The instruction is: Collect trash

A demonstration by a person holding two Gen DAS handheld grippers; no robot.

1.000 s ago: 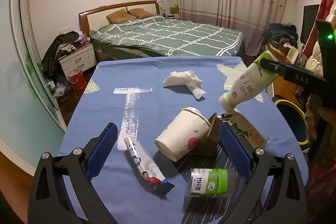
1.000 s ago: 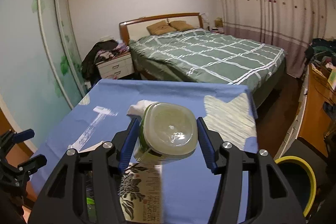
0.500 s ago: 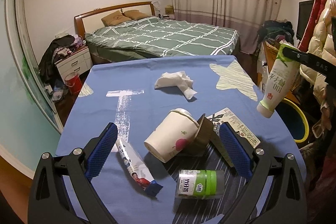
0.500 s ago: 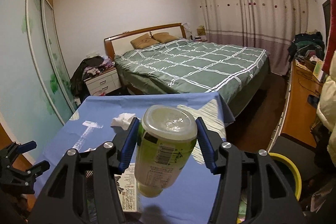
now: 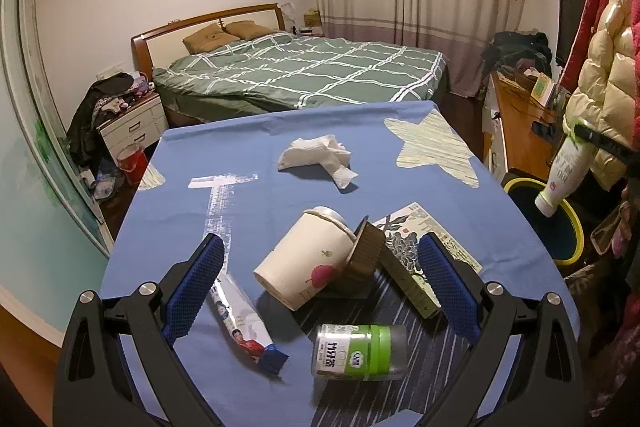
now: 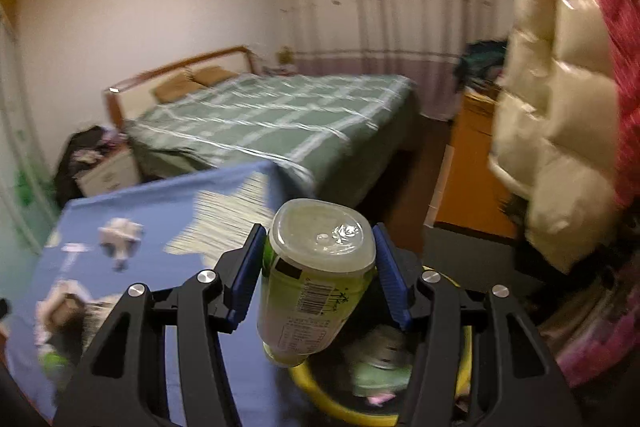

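Two hand-held grippers: right (image 6: 316, 267) clamps bottle (image 6: 312, 291) over blurred bin (image 6: 360, 403); left (image 5: 320, 287) gapes empty.

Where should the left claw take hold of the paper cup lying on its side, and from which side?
Grip the paper cup across its mid-body, coming down from above. It lies tipped over, its open mouth toward the camera and its base against the brown tray, so the curved sides are free. The left claw stands open, probably wide enough.

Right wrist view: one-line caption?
Right gripper holds an upside-down green bottle above the yellow-rimmed bin beside the blue table.
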